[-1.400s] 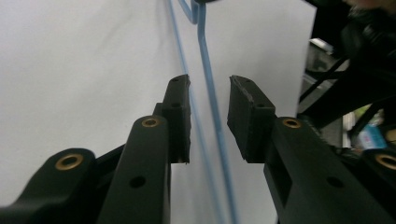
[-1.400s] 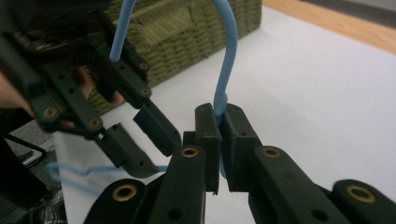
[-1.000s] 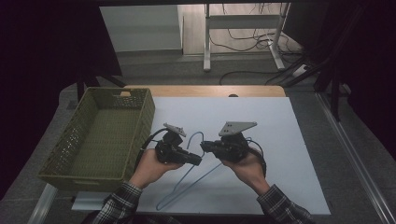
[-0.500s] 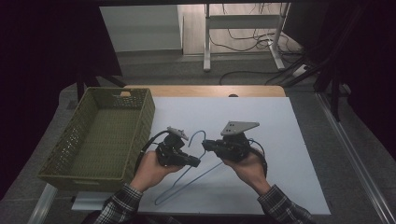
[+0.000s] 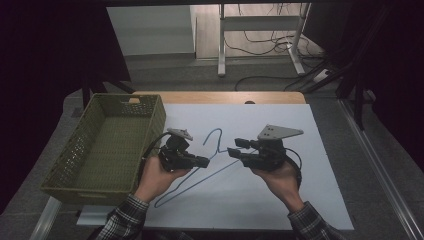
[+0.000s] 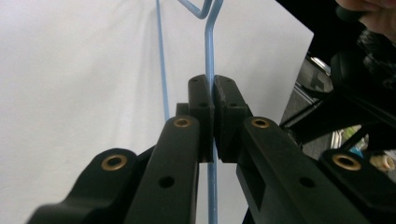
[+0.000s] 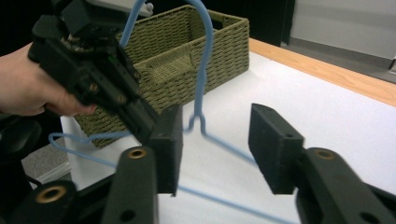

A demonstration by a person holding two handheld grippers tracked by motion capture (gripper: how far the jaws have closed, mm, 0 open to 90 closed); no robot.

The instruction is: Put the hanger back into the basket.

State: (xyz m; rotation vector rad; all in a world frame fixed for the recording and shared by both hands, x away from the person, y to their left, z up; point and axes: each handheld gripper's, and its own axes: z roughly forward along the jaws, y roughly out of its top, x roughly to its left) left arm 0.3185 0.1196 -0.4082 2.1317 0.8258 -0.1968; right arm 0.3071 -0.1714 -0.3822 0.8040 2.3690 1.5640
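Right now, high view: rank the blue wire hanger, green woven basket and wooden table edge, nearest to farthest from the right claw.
1. Blue wire hanger: just left of the right claw, on the white sheet.
2. Green woven basket: far left.
3. Wooden table edge: at the back; too close to call against the basket.

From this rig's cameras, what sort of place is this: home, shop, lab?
Most likely a lab or test workspace. A white sheet covers the wooden table, lit against dark surroundings; loose cables run round a bare desk frame behind. The props are few: a green wicker basket and a blue wire hanger.
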